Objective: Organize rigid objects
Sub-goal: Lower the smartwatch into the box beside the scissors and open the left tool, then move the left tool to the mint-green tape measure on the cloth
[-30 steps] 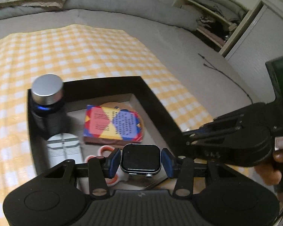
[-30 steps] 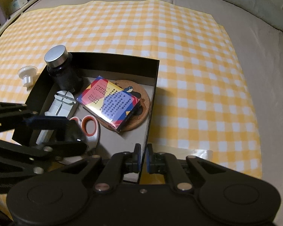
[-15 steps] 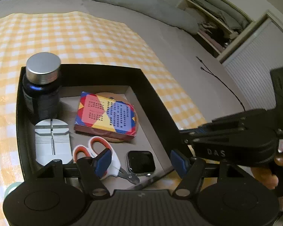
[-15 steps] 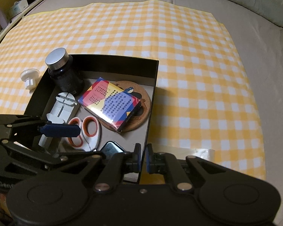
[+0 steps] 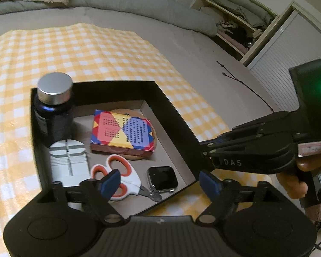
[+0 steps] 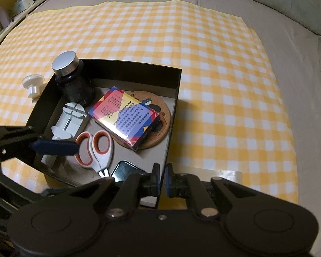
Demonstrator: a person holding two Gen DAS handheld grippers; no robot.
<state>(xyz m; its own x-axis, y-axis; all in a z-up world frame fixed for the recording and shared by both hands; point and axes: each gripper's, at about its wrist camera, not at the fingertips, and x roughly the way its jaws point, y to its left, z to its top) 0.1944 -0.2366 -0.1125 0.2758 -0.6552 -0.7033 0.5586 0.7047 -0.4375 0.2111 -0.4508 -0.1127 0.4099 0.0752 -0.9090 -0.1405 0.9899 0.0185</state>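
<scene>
A black box sits on the yellow checked cloth. In it lie a dark bottle with a silver cap, a colourful card box on a cork coaster, a white tool, orange-handled scissors and a smartwatch. My left gripper is open and empty above the box's near corner. My right gripper is shut on the box's right wall.
A white plastic cap lies on the cloth left of the box. Grey bedding lies behind the cloth. Shelves and a white shutter door stand at the right. A black cable lies on the bed.
My left gripper opened and let the smartwatch go into the box, then drew back and up. The right gripper kept its hold on the box wall.
</scene>
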